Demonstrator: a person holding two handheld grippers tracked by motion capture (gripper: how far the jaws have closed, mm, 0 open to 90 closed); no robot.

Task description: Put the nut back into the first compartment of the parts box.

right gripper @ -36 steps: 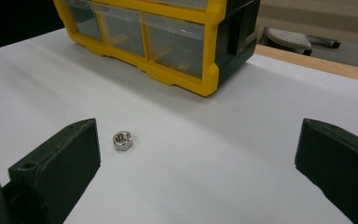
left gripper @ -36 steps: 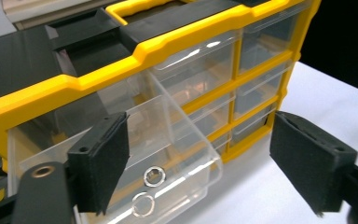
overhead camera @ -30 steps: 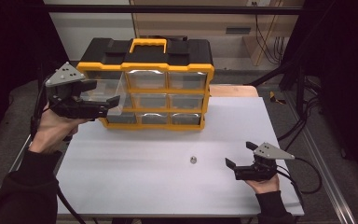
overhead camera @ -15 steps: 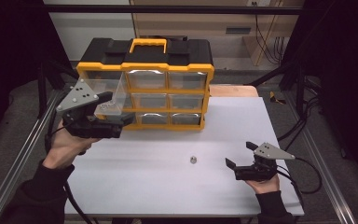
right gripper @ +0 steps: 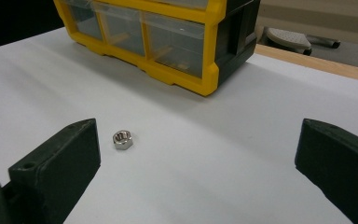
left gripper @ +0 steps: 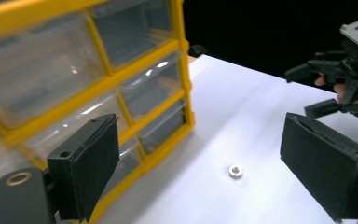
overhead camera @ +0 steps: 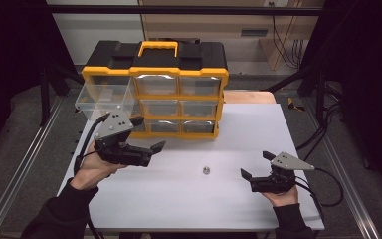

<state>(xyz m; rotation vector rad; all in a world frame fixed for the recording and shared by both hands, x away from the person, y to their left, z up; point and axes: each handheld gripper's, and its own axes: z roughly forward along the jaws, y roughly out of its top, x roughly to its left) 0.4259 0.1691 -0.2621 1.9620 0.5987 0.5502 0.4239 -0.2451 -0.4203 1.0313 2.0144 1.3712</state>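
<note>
A small metal hex nut (overhead camera: 205,170) (left gripper: 235,171) (right gripper: 122,139) lies loose on the white table (overhead camera: 189,209). Behind it stands a yellow-and-black drawer organizer (overhead camera: 179,94) (left gripper: 121,84) (right gripper: 177,37) with clear drawers. Its top-left drawer (overhead camera: 102,97) sticks out toward the left. My left gripper (overhead camera: 150,133) (left gripper: 200,149) hovers open in front of the organizer's lower left, jaws wide, aimed toward the nut. My right gripper (overhead camera: 255,164) (right gripper: 198,154) rests open at the table's right front, with the nut just inside its left jaw's line. It also appears far off in the left gripper view (left gripper: 321,88).
A wooden board (overhead camera: 251,96) lies behind the table's right rear corner. Metal rails (overhead camera: 25,164) run along the left side, and cables (overhead camera: 328,174) trail off the right edge. Bare white tabletop stretches between the two grippers.
My left gripper has left the pulled-out drawer and moved down and right, toward the table's middle. The drawer stays out. The right gripper has not moved.
</note>
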